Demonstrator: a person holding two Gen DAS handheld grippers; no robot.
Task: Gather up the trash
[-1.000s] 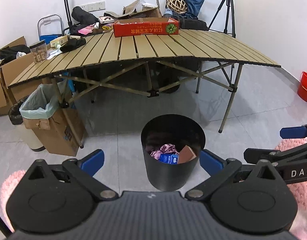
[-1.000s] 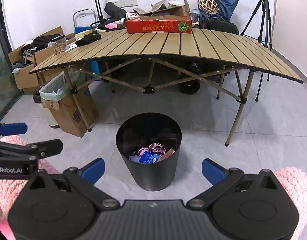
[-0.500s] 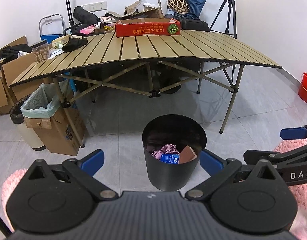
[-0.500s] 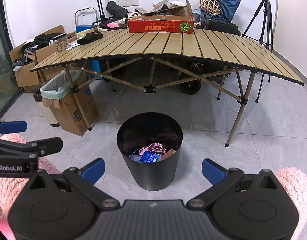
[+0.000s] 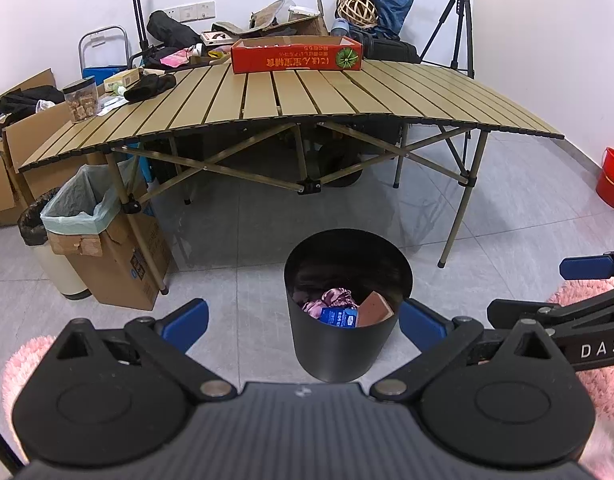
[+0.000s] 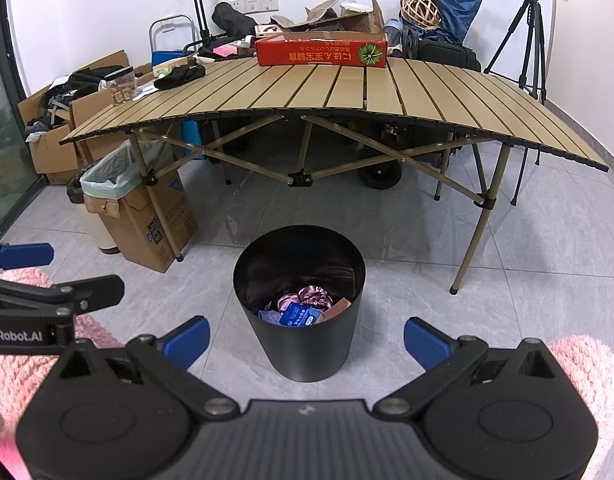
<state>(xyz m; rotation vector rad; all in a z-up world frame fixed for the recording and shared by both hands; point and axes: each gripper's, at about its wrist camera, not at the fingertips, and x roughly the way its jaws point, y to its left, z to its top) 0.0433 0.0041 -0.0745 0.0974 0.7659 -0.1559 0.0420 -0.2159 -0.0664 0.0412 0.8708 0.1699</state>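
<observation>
1 black bin (image 5: 339,354) on the floor holds 3 visible scraps; 1 red box (image 6: 321,51) sits on the worktop (image 6: 347,92). Both grippers, left (image 5: 303,320) and right (image 6: 305,338), have jaws spread open, empty.

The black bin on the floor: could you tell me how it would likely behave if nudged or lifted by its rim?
The black bin looks thin-walled and holds only a few wrappers, so it is probably light and would slide on the smooth tiles. It narrows toward its base, so a push near the rim might tip it. The wall seems rigid.
</observation>
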